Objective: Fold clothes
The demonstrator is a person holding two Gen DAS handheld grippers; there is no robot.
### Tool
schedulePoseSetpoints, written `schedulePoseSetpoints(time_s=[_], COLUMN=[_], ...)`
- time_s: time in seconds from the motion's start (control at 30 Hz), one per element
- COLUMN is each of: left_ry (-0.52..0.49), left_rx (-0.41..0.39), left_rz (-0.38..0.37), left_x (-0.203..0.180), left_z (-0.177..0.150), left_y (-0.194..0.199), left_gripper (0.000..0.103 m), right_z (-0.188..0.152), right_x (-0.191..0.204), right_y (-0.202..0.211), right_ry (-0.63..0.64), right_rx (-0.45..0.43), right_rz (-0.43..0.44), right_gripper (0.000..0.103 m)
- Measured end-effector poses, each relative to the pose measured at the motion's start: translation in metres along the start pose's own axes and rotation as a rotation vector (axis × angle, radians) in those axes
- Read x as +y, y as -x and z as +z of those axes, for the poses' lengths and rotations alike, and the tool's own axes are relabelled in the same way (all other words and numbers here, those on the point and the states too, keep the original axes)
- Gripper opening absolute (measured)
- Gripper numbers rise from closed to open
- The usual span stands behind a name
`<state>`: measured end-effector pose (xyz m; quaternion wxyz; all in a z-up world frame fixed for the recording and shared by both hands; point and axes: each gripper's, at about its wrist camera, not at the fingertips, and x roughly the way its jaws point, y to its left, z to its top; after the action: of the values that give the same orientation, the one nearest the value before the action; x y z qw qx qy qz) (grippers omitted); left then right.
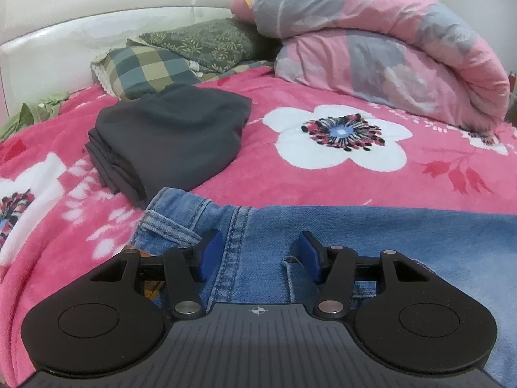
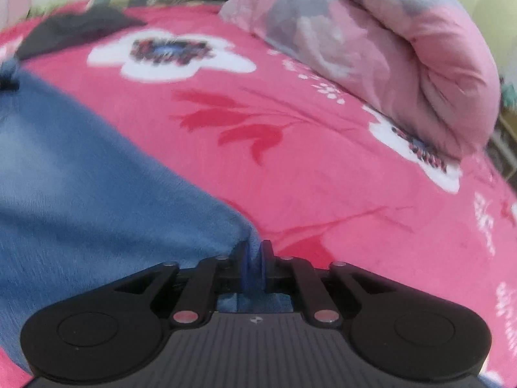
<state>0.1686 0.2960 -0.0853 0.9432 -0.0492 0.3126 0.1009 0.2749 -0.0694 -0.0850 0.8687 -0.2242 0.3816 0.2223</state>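
Nearest the left wrist camera, the left gripper [image 1: 260, 252] hangs with its blue pads [image 1: 210, 253] spread wide, nothing between them, right over the waistband of the blue jeans [image 1: 371, 236]. Those jeans lie flat on the bed [image 1: 290, 187], filling the lower part of that view from 5 to 7 o'clock. At 11 o'clock from the gripper sits a folded dark grey garment [image 1: 171, 135], its near corner just beside the jeans. Beyond it, two pillows [image 1: 181, 55] lean toward the white headboard [image 1: 80, 16]; a rolled pink and grey quilt [image 1: 387, 42] lies at 1 o'clock.

On the right wrist view, blurred by motion, the right gripper [image 2: 255, 260] is clamped on a corner of the jeans [image 2: 97, 177], which spread out toward 9 o'clock over the pink flowered blanket [image 2: 323, 168].
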Motion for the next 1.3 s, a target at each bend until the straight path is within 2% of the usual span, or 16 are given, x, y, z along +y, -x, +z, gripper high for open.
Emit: schedulePoseSetpoints(time_s=[0.1, 0.13, 0.2, 0.3, 0.4, 0.47, 0.53, 0.63, 0.73, 0.83, 0.93, 1.1, 1.17, 1.23, 1.27, 1.3], left_ry=[0.031, 0.045, 0.05, -0.004, -0.046, -0.074, -0.107, -0.157, -0.207, -0.236, -0.263, -0.254, -0.255, -0.261, -0.262, -0.262], left_rx=[0.015, 0.014, -0.022, -0.063, -0.058, -0.048, -0.038, -0.024, -0.009, 0.019, -0.011, -0.012, -0.014, -0.019, -0.02, -0.021], left_rz=[-0.013, -0.014, -0.009, -0.007, -0.09, -0.135, -0.15, -0.173, -0.196, -0.177, -0.164, -0.165, -0.164, -0.159, -0.157, -0.156], left_x=[0.003, 0.003, -0.003, -0.033, -0.081, -0.112, -0.139, -0.18, -0.221, -0.231, -0.231, -0.231, -0.232, -0.233, -0.233, -0.233], left_z=[0.007, 0.009, 0.015, 0.024, 0.029, 0.03, 0.027, 0.022, 0.018, -0.001, -0.013, -0.011, -0.011, -0.012, -0.012, -0.012], left_y=[0.009, 0.013, 0.027, 0.046, 0.051, 0.047, 0.036, 0.019, 0.003, -0.015, -0.018, -0.021, -0.021, -0.02, -0.02, -0.02], left_gripper=[0.056, 0.057, 0.058, 0.059, 0.059, 0.059, 0.059, 0.059, 0.059, 0.06, 0.061, 0.064, 0.064, 0.064, 0.065, 0.065], right_z=[0.003, 0.001, -0.004, -0.018, -0.04, -0.056, -0.073, -0.102, -0.126, -0.147, -0.163, -0.182, -0.185, -0.184, -0.183, -0.182], right_x=[-0.03, -0.041, -0.063, -0.094, -0.123, -0.135, -0.142, -0.145, -0.148, -0.151, -0.154, -0.159, -0.153, -0.143, -0.137, -0.132], right_y=[0.008, 0.015, 0.031, 0.061, 0.094, 0.115, 0.131, 0.149, 0.15, 0.134, 0.117, 0.112, 0.112, 0.115, 0.118, 0.121], right_ry=[-0.146, -0.198, -0.292, -0.416, -0.534, -0.546, -0.53, -0.479, -0.474, -0.484, -0.509, -0.515, -0.479, -0.422, -0.394, -0.381], right_rx=[0.021, 0.018, -0.007, -0.078, -0.156, -0.186, -0.189, -0.143, -0.089, -0.006, 0.067, 0.085, 0.083, 0.079, 0.079, 0.077], right_rz=[0.056, 0.087, 0.141, 0.197, 0.209, 0.177, 0.152, 0.1, 0.097, 0.107, 0.141, 0.228, 0.228, 0.204, 0.194, 0.196], right_gripper=[0.053, 0.057, 0.072, 0.074, 0.074, 0.073, 0.071, 0.063, 0.057, 0.057, 0.057, 0.063, 0.063, 0.053, 0.035, 0.011])
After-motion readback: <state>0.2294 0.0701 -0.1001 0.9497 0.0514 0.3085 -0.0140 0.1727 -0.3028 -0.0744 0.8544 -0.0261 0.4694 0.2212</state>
